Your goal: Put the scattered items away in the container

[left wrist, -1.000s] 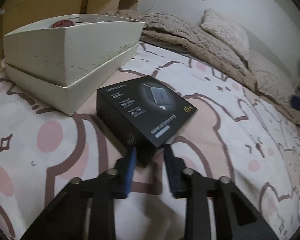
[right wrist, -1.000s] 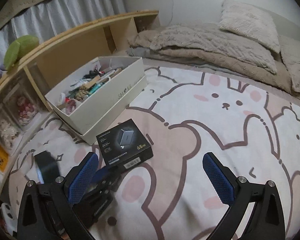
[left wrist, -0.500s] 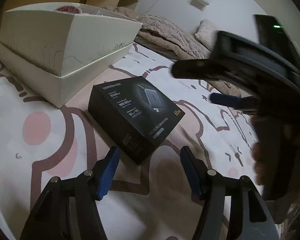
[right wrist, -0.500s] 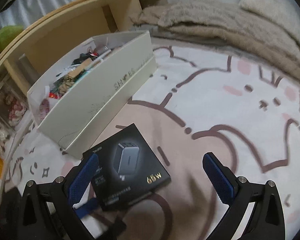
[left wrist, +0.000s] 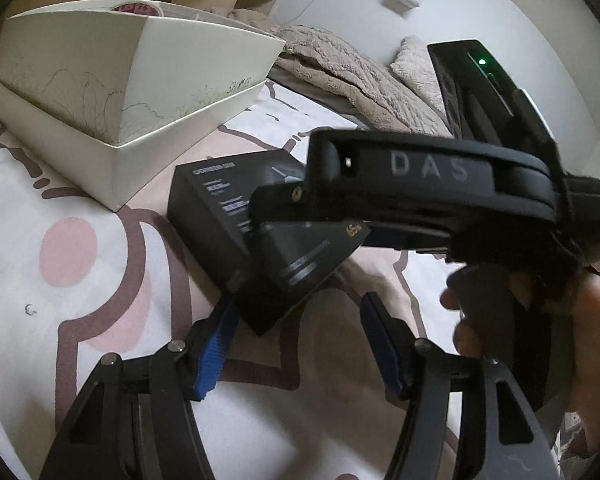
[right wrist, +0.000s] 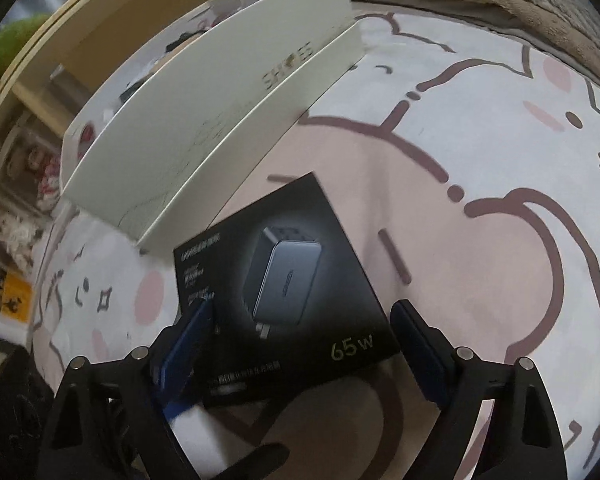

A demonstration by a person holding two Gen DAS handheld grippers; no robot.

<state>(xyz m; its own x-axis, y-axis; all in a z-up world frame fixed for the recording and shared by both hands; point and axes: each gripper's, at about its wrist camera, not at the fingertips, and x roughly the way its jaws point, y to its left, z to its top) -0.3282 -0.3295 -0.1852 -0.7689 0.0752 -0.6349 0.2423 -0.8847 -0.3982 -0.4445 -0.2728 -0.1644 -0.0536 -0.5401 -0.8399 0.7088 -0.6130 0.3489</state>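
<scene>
**Right tongs lining up on the charger box**

Black charger box [right wrist: 296, 292] lies flat on the bed, just beside the white shoe box [right wrist: 220, 120]. My right tongs [right wrist: 304, 344] straddle it, jaws apart. Left tongs [left wrist: 300, 344] gape too, holding nothing. Next, I judge: close, lift, carry over the rim.

Black charger box [right wrist: 296, 280] printed "65W" lying flat on the bedsheet, cream shoebox container [right wrist: 220, 120] sitting just beside it at 11 o'clock, already holding clutter

Rumpled beige blanket [left wrist: 340, 68], patterned bedsheet [right wrist: 480, 200]
</scene>
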